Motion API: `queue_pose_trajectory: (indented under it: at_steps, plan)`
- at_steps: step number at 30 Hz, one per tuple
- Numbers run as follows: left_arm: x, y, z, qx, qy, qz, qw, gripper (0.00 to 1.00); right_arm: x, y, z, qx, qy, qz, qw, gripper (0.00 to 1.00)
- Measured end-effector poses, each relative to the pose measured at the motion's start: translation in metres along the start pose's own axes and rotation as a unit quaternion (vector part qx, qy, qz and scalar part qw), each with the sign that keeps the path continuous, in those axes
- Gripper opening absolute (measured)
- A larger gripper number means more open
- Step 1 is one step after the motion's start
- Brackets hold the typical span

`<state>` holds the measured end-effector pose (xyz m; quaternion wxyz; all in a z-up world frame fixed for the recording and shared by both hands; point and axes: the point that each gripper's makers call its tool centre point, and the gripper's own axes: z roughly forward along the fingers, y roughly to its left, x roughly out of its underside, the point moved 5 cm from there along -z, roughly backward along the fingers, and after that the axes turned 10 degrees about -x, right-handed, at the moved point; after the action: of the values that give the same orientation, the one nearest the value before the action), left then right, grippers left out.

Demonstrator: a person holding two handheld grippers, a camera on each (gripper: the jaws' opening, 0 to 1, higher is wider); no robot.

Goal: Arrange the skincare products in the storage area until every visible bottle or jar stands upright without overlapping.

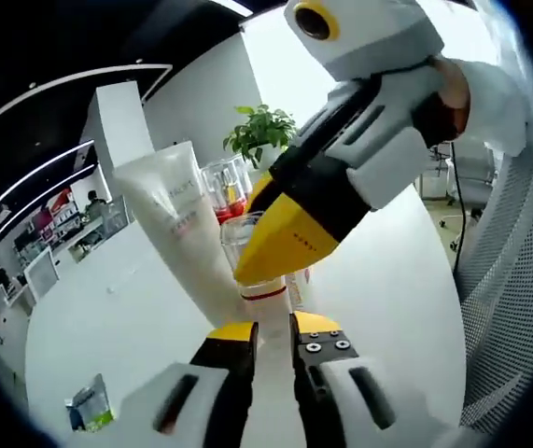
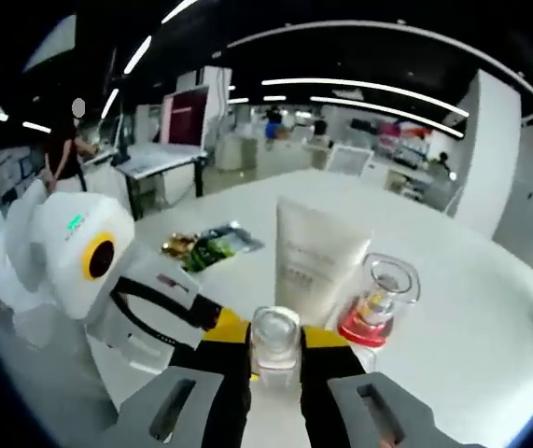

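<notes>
A small bottle with a clear cap (image 2: 275, 347) and a red band (image 1: 264, 292) is held over the white table. My right gripper (image 2: 275, 338) is shut on its clear cap and reaches into the left gripper view from the upper right, its yellow jaws (image 1: 289, 238) covering the cap. My left gripper (image 1: 273, 331) is shut on the bottle's white body just below the red band. It enters the right gripper view from the left (image 2: 221, 325). A white tube (image 1: 177, 215) (image 2: 317, 257) stands upright behind. Clear-capped red bottles (image 1: 227, 187) (image 2: 378, 303) stand beside it.
Green sachets (image 2: 210, 247) (image 1: 89, 406) lie flat on the white table (image 2: 462, 308). A potted plant (image 1: 261, 131) stands at the table's far end. A mesh chair (image 1: 513, 280) is close by, with a person's white sleeve (image 1: 495, 98) above it. Desks and a person (image 2: 65, 154) are in the background.
</notes>
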<state>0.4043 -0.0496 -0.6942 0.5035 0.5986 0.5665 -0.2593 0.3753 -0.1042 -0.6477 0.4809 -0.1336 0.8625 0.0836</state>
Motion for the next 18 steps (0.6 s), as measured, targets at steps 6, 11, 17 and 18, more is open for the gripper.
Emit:
queue_pose_trajectory:
  at_steps: [6, 11, 17, 18]
  plan:
    - [-0.002, -0.002, -0.001, 0.000, -0.003, 0.006, 1.0000, 0.22, -0.005, 0.007, -0.007, -0.016, -0.021, 0.043, 0.9987, 0.11]
    - [-0.010, -0.001, -0.003, -0.008, -0.018, 0.015, 0.9997, 0.23, -0.009, 0.010, -0.015, -0.023, -0.046, 0.091, 0.9945, 0.11]
    - [-0.018, -0.005, -0.005, -0.006, -0.024, 0.035, 0.9991, 0.22, -0.011, 0.009, -0.024, -0.025, -0.064, 0.124, 0.9899, 0.11]
    - [-0.019, -0.004, -0.006, -0.003, -0.022, 0.032, 0.9992, 0.22, -0.011, 0.011, -0.025, -0.026, -0.066, 0.126, 0.9895, 0.11]
